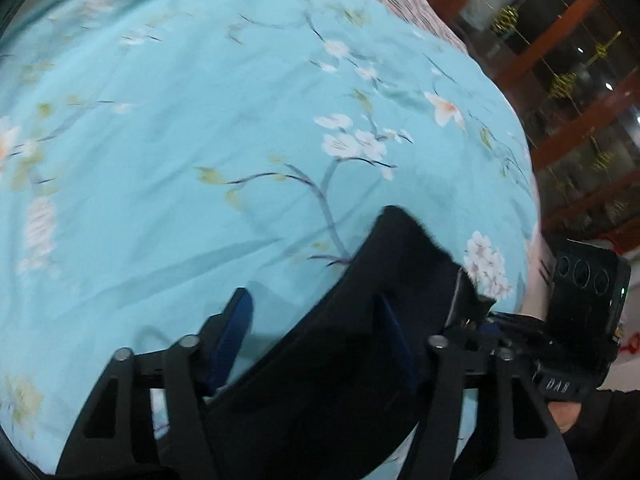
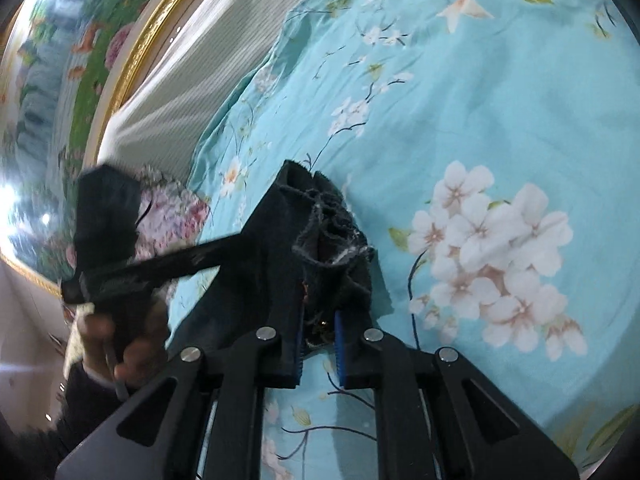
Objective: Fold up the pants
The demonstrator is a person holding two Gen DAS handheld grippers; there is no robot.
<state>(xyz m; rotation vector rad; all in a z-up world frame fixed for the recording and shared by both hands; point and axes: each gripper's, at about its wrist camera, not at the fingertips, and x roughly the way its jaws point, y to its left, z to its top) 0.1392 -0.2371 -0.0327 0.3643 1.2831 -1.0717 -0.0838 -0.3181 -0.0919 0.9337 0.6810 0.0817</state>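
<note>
The right gripper [image 2: 318, 344] is pinching a bunched end of the dark pants [image 2: 316, 240]; its blue-lined fingers [image 2: 339, 340] stand close together with frayed, crumpled cloth squeezed between them and rising just ahead of the tips. From that grip the fabric runs off to the gripper's left, where the left gripper [image 2: 108, 272] and the hand [image 2: 116, 344] holding it show as a dark blur.

In the left wrist view, the left gripper [image 1: 316, 332] has its jaws spread, and a broad fold of the pants [image 1: 360, 320] lies across the gap. The cloth covers the right-hand finger, while the left-hand finger [image 1: 232, 332] stands clear of it, over the bedspread [image 1: 180, 140]. I cannot tell whether either pad presses on the cloth. To this gripper's right, the right gripper [image 1: 472, 316] clamps the pants' edge.

Under both tools lies the turquoise bedspread, printed with white blossoms and thin branches, wrinkled but flat. Beyond the right gripper, far to its left, a gold-framed painting [image 2: 80, 60] leans.
</note>
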